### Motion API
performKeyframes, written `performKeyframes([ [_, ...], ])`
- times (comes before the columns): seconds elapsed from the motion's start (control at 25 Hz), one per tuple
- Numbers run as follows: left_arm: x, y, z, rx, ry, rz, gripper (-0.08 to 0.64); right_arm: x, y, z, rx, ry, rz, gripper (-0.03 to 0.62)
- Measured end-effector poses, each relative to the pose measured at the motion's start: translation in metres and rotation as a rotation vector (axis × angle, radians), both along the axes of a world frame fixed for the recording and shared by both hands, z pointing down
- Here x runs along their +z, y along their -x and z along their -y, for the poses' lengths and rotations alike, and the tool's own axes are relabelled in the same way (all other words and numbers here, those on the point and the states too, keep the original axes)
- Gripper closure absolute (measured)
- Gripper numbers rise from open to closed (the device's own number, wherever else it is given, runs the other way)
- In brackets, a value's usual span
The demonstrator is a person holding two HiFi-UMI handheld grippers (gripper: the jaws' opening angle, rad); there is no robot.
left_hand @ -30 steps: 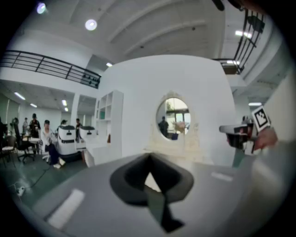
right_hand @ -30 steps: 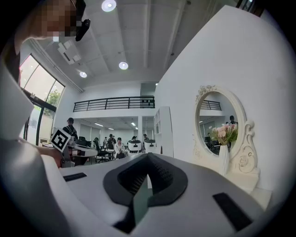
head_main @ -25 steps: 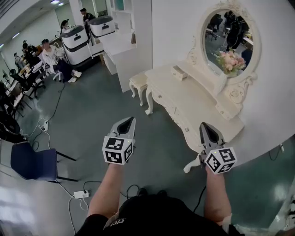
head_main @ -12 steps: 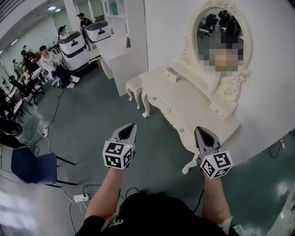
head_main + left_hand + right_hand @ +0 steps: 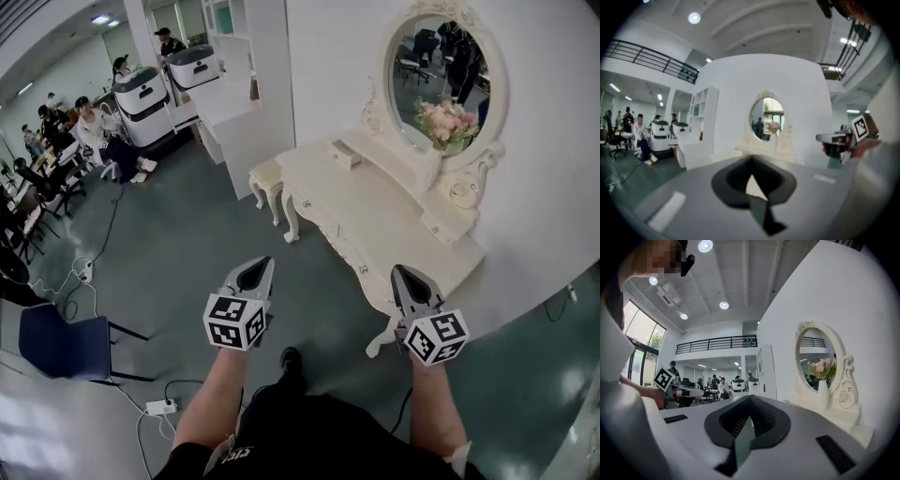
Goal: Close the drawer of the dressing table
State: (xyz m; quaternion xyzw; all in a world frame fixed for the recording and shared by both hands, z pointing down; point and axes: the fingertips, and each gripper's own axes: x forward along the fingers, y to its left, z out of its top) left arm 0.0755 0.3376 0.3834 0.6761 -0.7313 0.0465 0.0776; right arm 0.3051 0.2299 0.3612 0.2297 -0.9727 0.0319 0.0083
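The cream dressing table [image 5: 380, 211] stands against the white wall, ahead and to the right, with an oval mirror [image 5: 442, 73] on top. Its drawer fronts with small knobs [image 5: 361, 268] run along the near edge; I cannot tell from here which one stands out. A small drawer box [image 5: 342, 153] sits on the tabletop. My left gripper [image 5: 266, 262] hangs over the floor left of the table, shut and empty. My right gripper [image 5: 398, 271] is near the table's front corner, apart from it, shut with nothing in it. Both point roughly level, toward the table [image 5: 764, 152] and its mirror [image 5: 820, 364].
A small cream stool [image 5: 265, 173] stands at the table's far end beside a white shelf unit [image 5: 239, 94]. A blue chair [image 5: 61, 342], a power strip [image 5: 155, 408] and cables lie on the floor at left. People and white machines [image 5: 141, 89] are at the back left.
The table has slid left and slightly nearer in the head view. Both grippers sit a little lower in the picture, still shut. A foot now shows below them.
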Motion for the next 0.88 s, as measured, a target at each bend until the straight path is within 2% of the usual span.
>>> performKeyframes([
  [0.2,0.001,0.016,0.021,0.012,-0.025,-0.029,0.551,0.005,0.016,0.019,0.002,0.013,-0.006,0.598],
  [0.36,0.003,0.041,0.043,0.019,-0.035,-0.043,0.551,0.010,0.046,0.042,-0.007,0.023,-0.029,0.598],
  [0.88,0.016,0.172,0.132,0.016,-0.017,-0.053,0.551,0.008,0.174,0.131,0.015,0.025,-0.066,0.598],
])
